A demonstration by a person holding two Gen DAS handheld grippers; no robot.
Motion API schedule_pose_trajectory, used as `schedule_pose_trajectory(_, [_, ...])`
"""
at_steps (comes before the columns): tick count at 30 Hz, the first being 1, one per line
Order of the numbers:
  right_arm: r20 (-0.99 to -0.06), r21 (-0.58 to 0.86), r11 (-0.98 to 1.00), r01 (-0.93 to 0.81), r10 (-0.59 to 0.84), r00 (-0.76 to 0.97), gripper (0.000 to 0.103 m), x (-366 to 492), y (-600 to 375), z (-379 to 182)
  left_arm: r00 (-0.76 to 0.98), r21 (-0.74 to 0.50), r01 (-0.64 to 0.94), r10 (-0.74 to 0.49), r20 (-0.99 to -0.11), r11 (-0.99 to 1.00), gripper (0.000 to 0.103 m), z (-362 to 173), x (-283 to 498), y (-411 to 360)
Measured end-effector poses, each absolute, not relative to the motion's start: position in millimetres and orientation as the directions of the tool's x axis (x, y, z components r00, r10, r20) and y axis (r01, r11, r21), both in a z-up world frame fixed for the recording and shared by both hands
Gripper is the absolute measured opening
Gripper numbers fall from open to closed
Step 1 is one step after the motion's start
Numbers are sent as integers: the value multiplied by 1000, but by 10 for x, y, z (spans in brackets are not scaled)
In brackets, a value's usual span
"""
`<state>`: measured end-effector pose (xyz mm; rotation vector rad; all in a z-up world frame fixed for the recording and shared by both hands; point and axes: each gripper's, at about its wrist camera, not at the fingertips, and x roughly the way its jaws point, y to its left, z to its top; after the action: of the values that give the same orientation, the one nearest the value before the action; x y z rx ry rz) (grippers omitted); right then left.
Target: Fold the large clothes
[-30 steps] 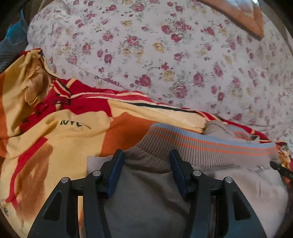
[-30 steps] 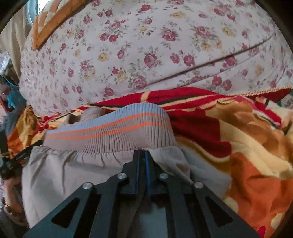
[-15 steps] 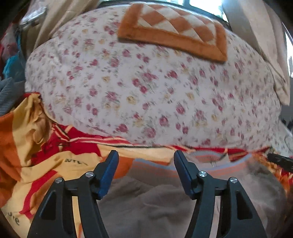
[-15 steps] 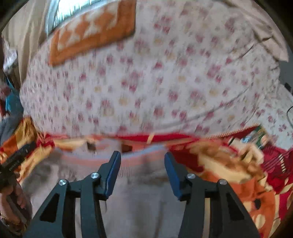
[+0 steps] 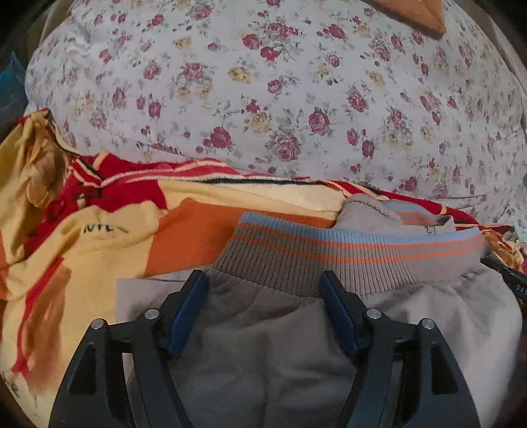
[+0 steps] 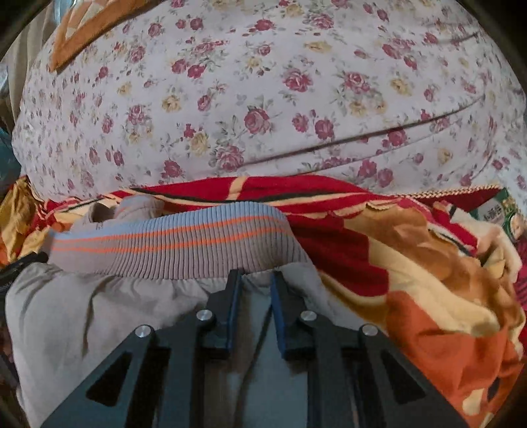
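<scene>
A grey jacket (image 5: 270, 359) with a ribbed hem (image 5: 349, 256) striped blue and orange lies on a red, yellow and orange blanket (image 5: 98, 237). My left gripper (image 5: 263, 283) is open just above the jacket's grey cloth, its fingers either side of a fold below the hem. In the right wrist view the same jacket (image 6: 98, 316) and ribbed hem (image 6: 178, 243) show. My right gripper (image 6: 255, 280) is nearly closed, with a narrow gap between the pads, low over the jacket below the hem; I cannot tell if it grips cloth.
A big floral-print pillow or quilt (image 5: 296, 98) rises behind the blanket. An orange checked cloth (image 6: 82, 29) lies on top of it. The blanket (image 6: 411, 280) spreads to the right. The other gripper's tip (image 5: 507, 280) shows at the right edge.
Both grippers dipped back down to the jacket after lifting away. The right gripper, open half a second ago, has closed to a narrow gap. The left stays open.
</scene>
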<state>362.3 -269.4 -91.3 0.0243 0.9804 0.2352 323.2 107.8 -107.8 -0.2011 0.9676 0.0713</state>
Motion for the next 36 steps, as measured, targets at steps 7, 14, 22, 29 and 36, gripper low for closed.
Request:
schedule_pose_trajectory(7, [-774,53,983,-176,152,615,18,3398,-2514,-432,561,-274,-153,-145,-815,950,77,-1150,3231,1231])
schedule_pose_trajectory(14, [-794,112,941,-320,278,541,26,2885,-1890,-399,593,-368,-167,-205,-779,915,72,-1107,3152,1372])
schedule_pose_trajectory(22, [-876,106,948,-299,231,423,24,3136,-1990,-855,613,-363,-332,-93,-784,871,67,-1122,3009,1715])
schedule_pose_trajectory(29, [-816,87,977,-192,181,549,27,2863,-2389,-452,710,-266,-188,-56,-702,946,63,-674,2851,1336])
schedule_pose_trajectory(36, [-891,31,976,-216,125,436,38,3039,-2476,-914,527,-126,-114,-48,-848,985,68,-1154,3149,1065])
